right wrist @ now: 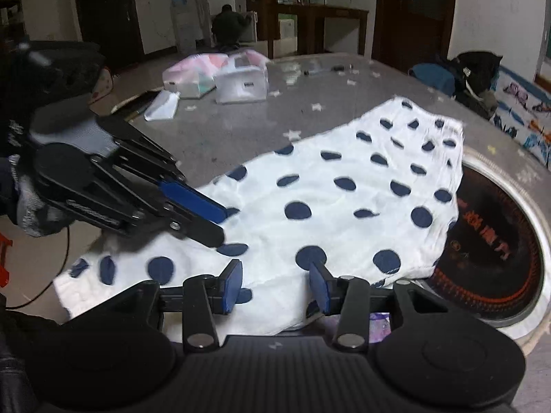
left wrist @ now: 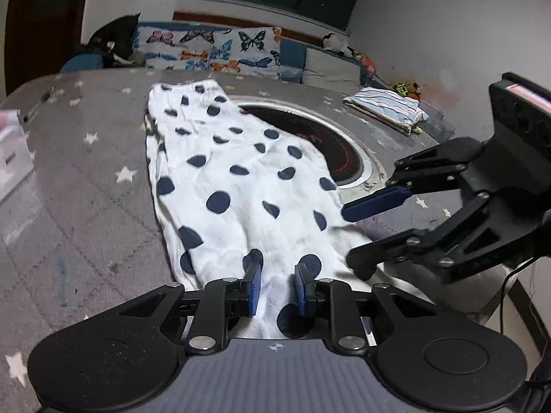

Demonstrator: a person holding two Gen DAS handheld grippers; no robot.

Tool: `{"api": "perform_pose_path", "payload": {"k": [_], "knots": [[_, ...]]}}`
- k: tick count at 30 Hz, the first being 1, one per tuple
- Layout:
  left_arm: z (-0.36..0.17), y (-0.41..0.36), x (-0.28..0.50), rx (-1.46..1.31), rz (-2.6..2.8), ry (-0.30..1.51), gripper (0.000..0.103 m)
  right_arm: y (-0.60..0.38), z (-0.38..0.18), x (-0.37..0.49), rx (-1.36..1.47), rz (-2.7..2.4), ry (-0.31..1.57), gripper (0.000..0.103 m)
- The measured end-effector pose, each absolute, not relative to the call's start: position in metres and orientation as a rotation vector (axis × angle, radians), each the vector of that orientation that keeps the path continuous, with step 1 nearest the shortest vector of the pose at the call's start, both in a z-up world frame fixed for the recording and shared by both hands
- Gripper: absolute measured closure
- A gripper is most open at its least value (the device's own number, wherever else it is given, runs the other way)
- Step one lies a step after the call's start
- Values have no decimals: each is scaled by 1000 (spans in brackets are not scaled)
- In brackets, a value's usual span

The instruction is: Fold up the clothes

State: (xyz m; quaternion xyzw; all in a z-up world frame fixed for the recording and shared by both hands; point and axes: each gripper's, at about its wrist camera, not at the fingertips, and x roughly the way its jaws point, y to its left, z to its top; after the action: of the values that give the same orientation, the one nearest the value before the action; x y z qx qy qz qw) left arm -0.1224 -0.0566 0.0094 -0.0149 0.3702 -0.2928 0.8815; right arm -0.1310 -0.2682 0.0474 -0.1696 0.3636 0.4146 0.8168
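Observation:
A white garment with dark blue dots (left wrist: 241,179) (right wrist: 344,199) lies spread on the grey star-print table (left wrist: 86,179) (right wrist: 224,127). Its far side covers part of a round cooktop (left wrist: 330,144) (right wrist: 489,234). My left gripper (left wrist: 278,284) (right wrist: 222,225) hovers over the garment's near edge. Its jaws stand narrowly apart, and the cloth shows beneath the gap with no pad pressing on it. My right gripper (right wrist: 275,285) (left wrist: 353,239) is open wide over the garment's near right edge, again with cloth only under the fingers. A gloved hand (right wrist: 38,203) holds the left gripper.
A folded striped cloth (left wrist: 385,106) lies at the table's far right. White plastic boxes and bags (right wrist: 241,82) sit on the far side, with a box (left wrist: 10,158) at the left edge. A butterfly-print sofa (left wrist: 213,48) and black bag (right wrist: 475,69) stand behind. A person (right wrist: 229,20) crouches far back.

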Motion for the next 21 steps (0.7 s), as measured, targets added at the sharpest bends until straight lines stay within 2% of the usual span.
{"api": "perform_pose_path", "payload": {"k": [4, 13, 21], "knots": [[12, -56, -131, -25, -603, 758, 78, -271, 58, -147, -353, 907, 745, 57], [14, -55, -152, 54, -563, 726, 74, -259, 31, -159, -403, 932, 800, 56], [37, -24, -188, -162, -510, 790, 54, -269, 60, -181, -416, 948, 733, 55]]}}
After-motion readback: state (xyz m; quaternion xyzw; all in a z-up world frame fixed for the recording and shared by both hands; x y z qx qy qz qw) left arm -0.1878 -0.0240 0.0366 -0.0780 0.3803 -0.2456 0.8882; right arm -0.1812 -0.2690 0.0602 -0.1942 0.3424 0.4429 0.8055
